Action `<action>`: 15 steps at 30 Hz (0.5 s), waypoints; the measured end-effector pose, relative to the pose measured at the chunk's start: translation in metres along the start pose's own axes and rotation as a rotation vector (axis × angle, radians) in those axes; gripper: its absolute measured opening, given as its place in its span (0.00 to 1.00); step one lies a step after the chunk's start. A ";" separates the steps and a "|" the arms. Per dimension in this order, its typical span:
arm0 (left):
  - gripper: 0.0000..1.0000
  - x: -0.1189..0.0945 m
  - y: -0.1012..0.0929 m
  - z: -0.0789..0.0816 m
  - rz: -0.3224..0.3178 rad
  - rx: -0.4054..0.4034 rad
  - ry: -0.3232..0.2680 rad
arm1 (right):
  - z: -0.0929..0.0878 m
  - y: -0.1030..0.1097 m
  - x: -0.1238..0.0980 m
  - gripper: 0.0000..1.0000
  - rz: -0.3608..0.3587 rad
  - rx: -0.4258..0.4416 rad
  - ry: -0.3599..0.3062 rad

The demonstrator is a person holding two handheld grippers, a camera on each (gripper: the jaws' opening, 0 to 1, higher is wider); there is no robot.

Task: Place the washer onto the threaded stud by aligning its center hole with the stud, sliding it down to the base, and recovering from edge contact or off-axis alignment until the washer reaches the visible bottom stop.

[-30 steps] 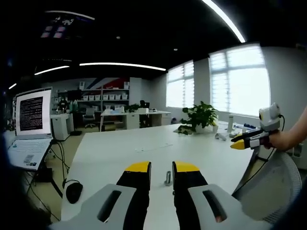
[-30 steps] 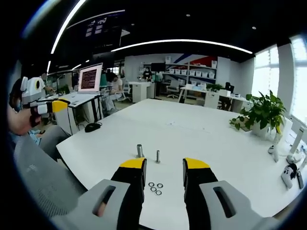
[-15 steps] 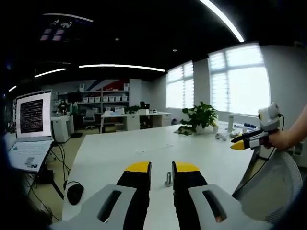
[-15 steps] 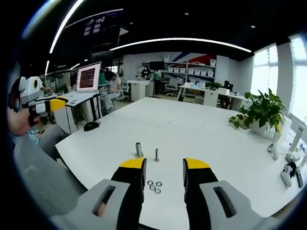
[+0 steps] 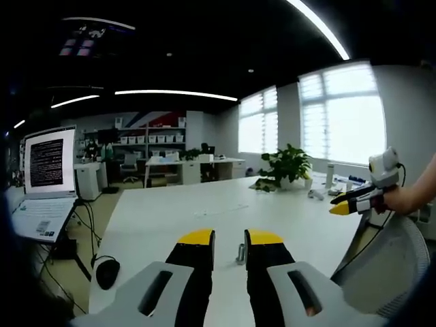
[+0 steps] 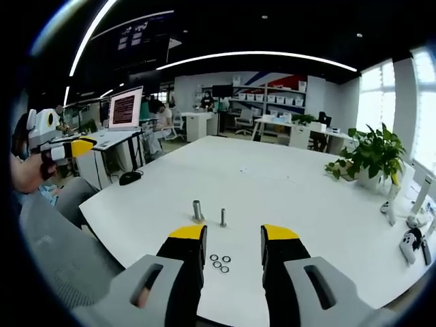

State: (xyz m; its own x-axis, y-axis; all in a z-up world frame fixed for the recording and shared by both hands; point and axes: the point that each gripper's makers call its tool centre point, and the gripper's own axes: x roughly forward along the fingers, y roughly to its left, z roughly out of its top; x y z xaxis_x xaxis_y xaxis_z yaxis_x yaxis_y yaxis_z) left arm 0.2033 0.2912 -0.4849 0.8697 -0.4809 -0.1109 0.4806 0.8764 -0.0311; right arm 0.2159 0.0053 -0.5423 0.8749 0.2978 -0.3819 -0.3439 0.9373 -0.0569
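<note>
Washers (image 6: pixel 219 262), three small rings bunched together, lie flat on the white table (image 6: pixel 286 191) just ahead of the right gripper (image 6: pixel 232 236), whose yellow-tipped jaws stand apart with nothing between them. Beyond them a slim threaded stud (image 6: pixel 223 217) stands upright beside a thicker metal post (image 6: pixel 197 210). The left gripper (image 5: pixel 229 237) hovers over the table with its jaws slightly parted and empty, one upright piece (image 5: pixel 240 253) showing in the gap.
</note>
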 end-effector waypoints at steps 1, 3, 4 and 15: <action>0.15 0.000 0.000 0.000 0.002 0.000 0.001 | 0.000 0.000 0.000 0.34 0.000 0.000 0.000; 0.15 -0.001 0.001 -0.001 0.005 0.000 0.004 | 0.000 0.000 0.000 0.34 -0.002 0.002 -0.002; 0.15 -0.001 0.002 -0.002 0.006 0.000 0.004 | 0.000 0.000 -0.001 0.34 -0.002 0.003 -0.003; 0.15 0.002 0.005 -0.004 0.030 -0.009 0.019 | -0.001 -0.004 0.001 0.33 0.000 0.022 0.004</action>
State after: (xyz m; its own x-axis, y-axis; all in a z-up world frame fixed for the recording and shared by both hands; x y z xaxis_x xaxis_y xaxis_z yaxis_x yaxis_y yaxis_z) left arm 0.2067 0.2953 -0.4893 0.8816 -0.4536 -0.1306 0.4529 0.8908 -0.0365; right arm 0.2174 0.0018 -0.5437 0.8737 0.2968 -0.3853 -0.3360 0.9412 -0.0368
